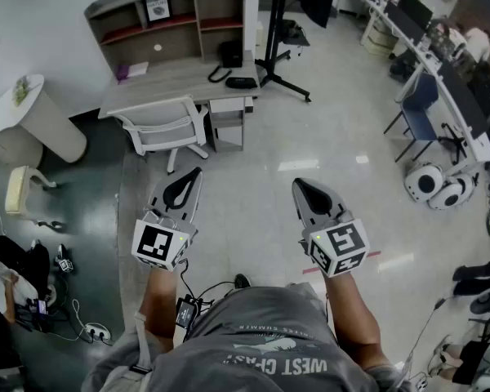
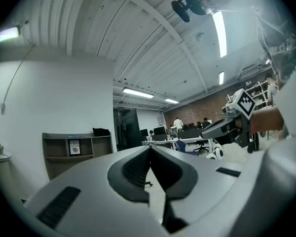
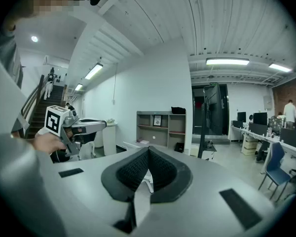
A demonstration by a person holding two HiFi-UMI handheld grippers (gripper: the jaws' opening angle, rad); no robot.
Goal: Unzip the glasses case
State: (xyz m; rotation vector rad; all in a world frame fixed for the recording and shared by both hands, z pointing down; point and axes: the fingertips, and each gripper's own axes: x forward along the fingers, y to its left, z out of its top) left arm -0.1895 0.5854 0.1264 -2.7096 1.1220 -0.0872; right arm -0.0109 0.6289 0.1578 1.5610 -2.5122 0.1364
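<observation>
No glasses case shows plainly in any view. A small dark flat object (image 1: 241, 82) lies on the wooden desk (image 1: 171, 78) far ahead; I cannot tell what it is. My left gripper (image 1: 194, 172) is held out over the floor, its jaws shut with nothing between them, as the left gripper view (image 2: 149, 149) confirms. My right gripper (image 1: 298, 184) is beside it at the same height, also shut and empty (image 3: 148, 149). Each gripper shows in the other's view: the right gripper (image 2: 222, 127) and the left gripper (image 3: 84, 126).
A white chair (image 1: 167, 129) stands before the desk, whose shelf unit (image 1: 175, 15) backs on the wall. A black stand (image 1: 276, 64) rises to the desk's right. Work desks and a blue chair (image 1: 416, 100) line the right side, with white round machines (image 1: 437, 186). Cables (image 1: 73, 309) lie at left.
</observation>
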